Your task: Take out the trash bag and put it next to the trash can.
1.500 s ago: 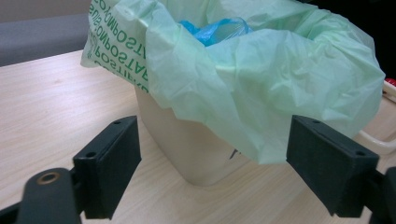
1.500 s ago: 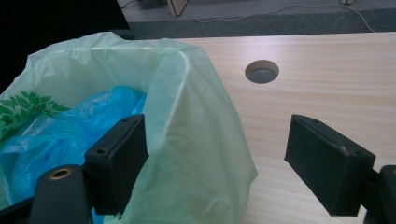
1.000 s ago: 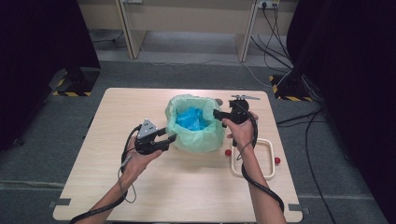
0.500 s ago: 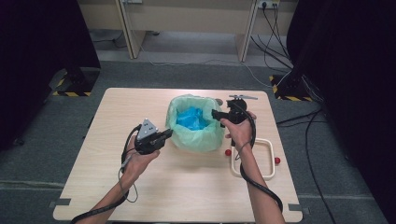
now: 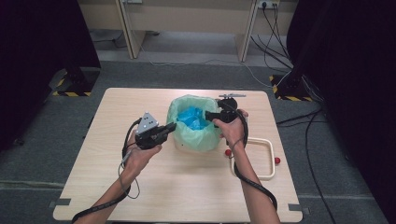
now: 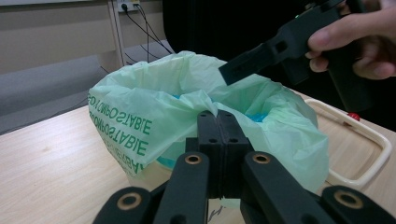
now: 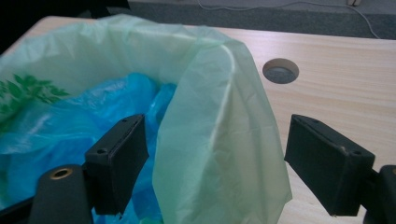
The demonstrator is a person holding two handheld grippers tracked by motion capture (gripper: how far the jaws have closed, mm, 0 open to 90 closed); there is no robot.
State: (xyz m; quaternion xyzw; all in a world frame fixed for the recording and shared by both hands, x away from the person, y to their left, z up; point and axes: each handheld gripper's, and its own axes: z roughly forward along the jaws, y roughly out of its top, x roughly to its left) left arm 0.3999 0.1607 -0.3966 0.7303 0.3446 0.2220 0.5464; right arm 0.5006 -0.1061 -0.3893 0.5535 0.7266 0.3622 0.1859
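The left gripper (image 6: 218,140) has its two black jaws pressed tight together, and they have just been closing. A fold of the green bag (image 6: 187,107) sits right at the tips, so the jaws seem to pinch the bag's near edge, though the spot itself is hard to see. In the high view the left gripper (image 5: 169,128) is at the left side of the green bag (image 5: 198,137), touching its rim. The right gripper (image 7: 215,158) has its jaws wide apart. One jaw is inside the bag and the other is outside, with the bag's thin wall hanging between them, and the pads do not press on it. In the high view the right gripper (image 5: 208,115) reaches over the right side of the rim. The bag stands open near the middle of the wooden table (image 5: 140,186), toward its far edge. Inside it lies crumpled blue plastic (image 5: 194,119). It has green letters printed on its side. To the right of the bag, flat on the table, lies a cream frame (image 5: 266,161) with rounded corners and small red knobs (image 5: 228,152) on it.
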